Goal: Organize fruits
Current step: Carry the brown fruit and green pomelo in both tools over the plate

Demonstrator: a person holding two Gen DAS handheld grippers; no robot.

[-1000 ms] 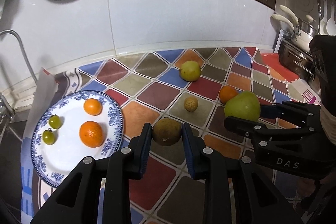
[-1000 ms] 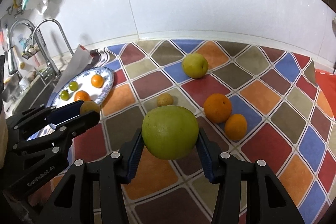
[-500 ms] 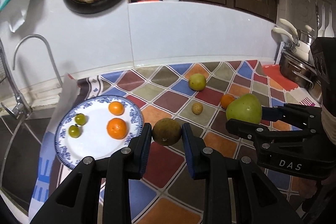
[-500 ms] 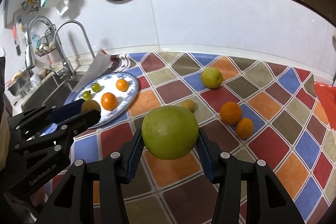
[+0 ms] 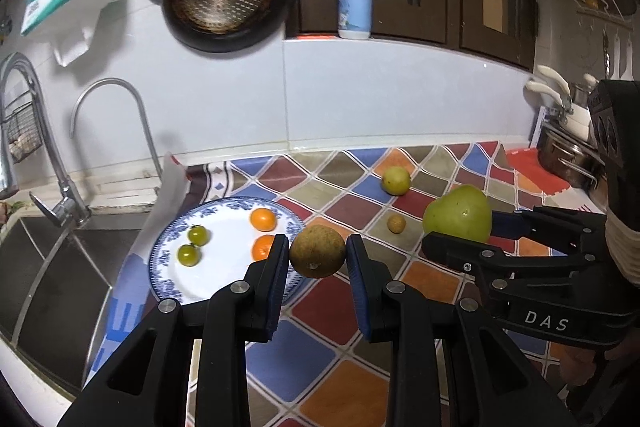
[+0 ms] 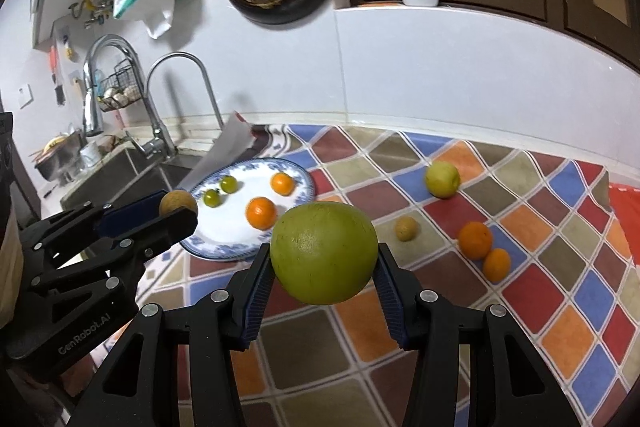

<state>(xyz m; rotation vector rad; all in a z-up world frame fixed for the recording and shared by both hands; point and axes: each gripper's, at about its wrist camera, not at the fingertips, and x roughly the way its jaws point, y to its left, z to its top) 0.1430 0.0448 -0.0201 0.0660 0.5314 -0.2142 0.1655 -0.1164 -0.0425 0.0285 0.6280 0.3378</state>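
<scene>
- Brown fruit (image 5: 317,251) pinched in the left claw (image 5: 318,257), big green fruit (image 6: 324,253) squeezed by the right claw (image 6: 324,269).
- I'd lower both gently onto the plate (image 5: 224,291) near the surface's sink edge, missing the oranges.

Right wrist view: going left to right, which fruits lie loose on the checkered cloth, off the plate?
small tan fruit → yellow-green fruit → larger orange → smaller orange

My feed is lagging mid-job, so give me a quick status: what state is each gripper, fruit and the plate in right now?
left gripper: jaws shut on brown round fruit, held above the counter
right gripper: jaws shut on large green fruit, held above the counter
blue-rimmed plate: holds two oranges and two small green fruits
yellow-green fruit: loose on the mat
small tan fruit: loose on the mat
</scene>
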